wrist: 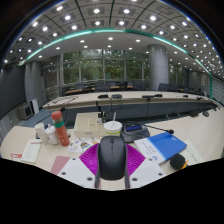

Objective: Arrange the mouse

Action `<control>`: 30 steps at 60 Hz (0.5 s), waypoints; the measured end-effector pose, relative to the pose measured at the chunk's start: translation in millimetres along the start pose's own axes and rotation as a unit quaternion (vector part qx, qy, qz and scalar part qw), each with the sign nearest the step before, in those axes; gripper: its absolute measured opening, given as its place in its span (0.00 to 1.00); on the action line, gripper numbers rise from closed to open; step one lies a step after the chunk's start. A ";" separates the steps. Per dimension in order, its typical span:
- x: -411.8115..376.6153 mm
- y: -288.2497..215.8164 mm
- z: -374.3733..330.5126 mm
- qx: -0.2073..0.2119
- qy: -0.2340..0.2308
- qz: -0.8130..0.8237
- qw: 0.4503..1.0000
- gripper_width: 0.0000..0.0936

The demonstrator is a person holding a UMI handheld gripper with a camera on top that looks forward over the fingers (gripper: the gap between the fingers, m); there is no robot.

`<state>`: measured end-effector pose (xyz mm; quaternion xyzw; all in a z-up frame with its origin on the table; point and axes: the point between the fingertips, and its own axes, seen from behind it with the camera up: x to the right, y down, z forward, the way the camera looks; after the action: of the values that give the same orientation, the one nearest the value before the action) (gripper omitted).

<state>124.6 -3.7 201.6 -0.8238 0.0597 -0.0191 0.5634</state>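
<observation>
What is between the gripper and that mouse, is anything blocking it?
Nothing visible blocks it. The dark mouse already sits on the desk between the gripper's pink-padded fingers. The blue notebook and orange bottle stand off to either side.

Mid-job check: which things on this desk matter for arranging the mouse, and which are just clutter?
Job:
- mouse, dark, between the tool's purple pads
- tool, fingers around the mouse; grip unclear

Lying about:
- blue notebook, beyond the right finger
- orange-capped bottle, beyond the left finger
- white cup, ahead
- papers
</observation>
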 end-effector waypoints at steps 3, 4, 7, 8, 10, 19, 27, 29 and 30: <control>-35.6 1.1 13.1 -0.005 -0.012 -0.006 1.000 0.36; -47.6 4.0 18.4 -0.009 -0.017 -0.009 1.000 0.36; -83.4 19.6 34.1 -0.023 -0.029 -0.015 0.999 0.35; -94.1 26.1 40.0 -0.030 -0.033 -0.017 0.999 0.35; -113.9 41.6 51.3 -0.043 -0.039 -0.022 0.998 0.36; -170.9 126.5 92.3 -0.109 -0.042 -0.037 0.993 0.36; -179.0 172.4 111.7 -0.138 -0.025 -0.038 0.989 0.39; -179.0 180.1 114.3 -0.147 -0.022 -0.035 0.988 0.42; -179.2 183.4 115.3 -0.151 -0.022 -0.032 0.988 0.43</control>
<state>-55.9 58.9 -4.6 -0.9010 0.0230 -0.0099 0.4332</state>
